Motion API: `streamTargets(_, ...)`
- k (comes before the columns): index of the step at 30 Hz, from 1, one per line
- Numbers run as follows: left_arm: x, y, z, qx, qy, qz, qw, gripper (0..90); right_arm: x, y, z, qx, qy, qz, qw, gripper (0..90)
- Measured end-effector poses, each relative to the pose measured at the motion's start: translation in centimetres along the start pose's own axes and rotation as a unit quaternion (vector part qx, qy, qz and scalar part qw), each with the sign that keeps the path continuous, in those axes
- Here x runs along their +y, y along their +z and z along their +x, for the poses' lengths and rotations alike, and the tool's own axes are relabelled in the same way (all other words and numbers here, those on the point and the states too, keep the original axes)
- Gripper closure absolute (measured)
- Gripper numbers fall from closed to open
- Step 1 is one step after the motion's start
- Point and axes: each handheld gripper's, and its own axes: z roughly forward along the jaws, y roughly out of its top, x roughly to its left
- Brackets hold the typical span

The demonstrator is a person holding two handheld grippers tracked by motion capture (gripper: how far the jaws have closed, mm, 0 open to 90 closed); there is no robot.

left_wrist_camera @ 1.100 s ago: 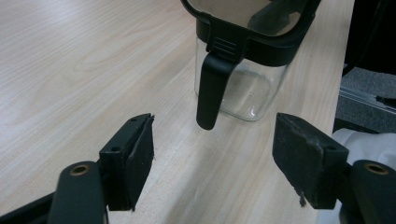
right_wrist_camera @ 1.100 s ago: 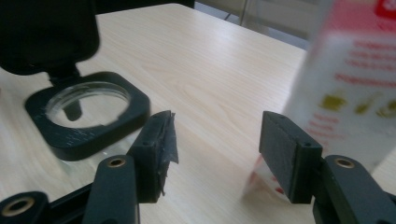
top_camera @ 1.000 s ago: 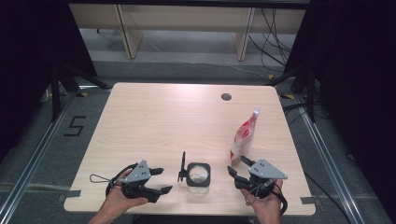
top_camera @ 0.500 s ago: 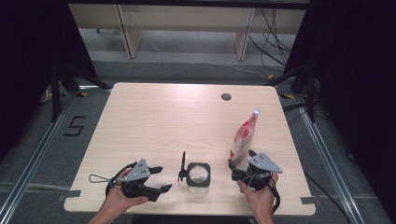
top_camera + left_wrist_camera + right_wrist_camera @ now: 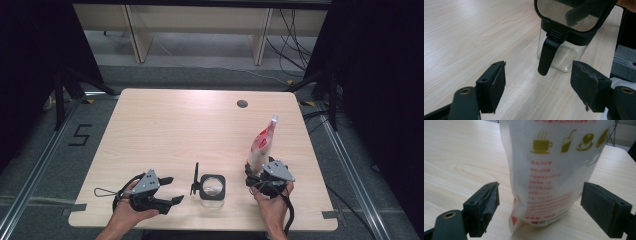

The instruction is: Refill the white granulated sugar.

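Observation:
A white and red stand-up pouch (image 5: pixel 262 144) stands upright on the right side of the wooden table (image 5: pixel 175 130). My right gripper (image 5: pixel 254 172) is at its base. In the right gripper view the pouch (image 5: pixel 554 175) stands between the jaws of that gripper (image 5: pixel 544 200), which have just been opening, and neither pad touches it. A clear jar with a black rim and a flipped-up lid (image 5: pixel 212 186) sits near the front edge. My left gripper (image 5: pixel 172 190) lies to the jar's left, open (image 5: pixel 541 90) and facing the jar (image 5: pixel 564 57) and its black latch (image 5: pixel 547 55).
A round cable hole (image 5: pixel 242 104) is at the table's far right. The far half of the table is bare wood. Wooden shelving and cables lie beyond the far edge, and a floor mark "5" (image 5: pixel 80 135) is to the left.
My right gripper has edged forward toward the pouch's base, and its jaws now stand on either side of the pouch. The left gripper, the jar and the pouch have stayed put.

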Motion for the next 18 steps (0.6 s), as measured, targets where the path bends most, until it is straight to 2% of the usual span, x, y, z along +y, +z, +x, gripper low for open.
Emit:
streamTargets(3,0.0,0.0,0.0,-0.002,-0.001,0.004,1.0,28.0,0.0,0.7,0.3,-0.006,0.005,0.0,1.0,15.8)
streamTargets(4,0.0,0.1,-0.1,-0.001,0.004,0.005,1.0,28.0,0.0,1.0,0.5,-0.021,0.01,0.005,0.9997,15.2)
streamTargets(5,0.0,0.1,-0.1,-0.001,0.004,0.005,1.0,28.0,0.0,1.0,0.5,-0.021,0.01,0.005,0.9997,15.2)
streamTargets(6,0.0,0.2,-0.1,-0.004,-0.003,0.005,1.0,28.0,0.1,1.4,0.5,-0.032,0.008,0.005,0.9995,15.0)
streamTargets(7,-0.1,0.1,-0.1,0.0,0.002,0.009,1.0,28.0,0.1,1.5,0.4,-0.038,0.011,0.005,0.9992,15.1)
streamTargets(9,0.0,0.2,-0.1,-0.002,0.007,0.007,0.9999,27.9,0.1,1.7,0.4,-0.038,0.009,0.0,0.9992,15.1)
streamTargets(10,0.0,0.1,0.0,-0.001,0.013,0.011,0.9999,28.0,0.1,1.8,0.3,-0.042,0.016,-0.001,0.999,15.0)
streamTargets(11,0.0,0.2,-0.1,-0.006,0.01,0.011,0.9999,28.0,0.1,1.8,0.6,-0.046,0.034,0.003,0.9984,15.0)
streamTargets(12,0.0,0.2,-0.1,-0.005,0.01,0.01,0.9999,28.0,0.1,1.9,0.3,-0.047,0.018,0.001,0.9987,15.2)
streamTargets(13,-0.1,0.3,-0.3,-0.006,-0.002,0.01,0.9999,27.9,0.1,2.0,0.3,-0.047,0.035,0.0,0.9983,15.2)
streamTargets(14,-0.1,0.3,-0.3,-0.006,-0.002,0.01,0.9999,27.9,0.1,2.0,0.3,-0.047,0.035,0.0,0.9983,15.2)
streamTargets(15,0.0,0.2,-0.2,-0.007,0.009,0.014,0.9998,27.9,0.1,2.1,0.3,-0.05,0.035,0.0,0.9981,15.2)
streamTargets(17,-0.1,0.3,-0.4,-0.005,0.006,0.017,0.9998,27.9,0.2,2.1,0.1,-0.048,0.033,0.0,0.9983,15.2)
streamTargets(18,-0.1,0.4,-0.4,-0.01,0.011,0.014,0.9998,27.9,0.2,2.2,0.2,-0.048,0.038,-0.001,0.9981,14.9)
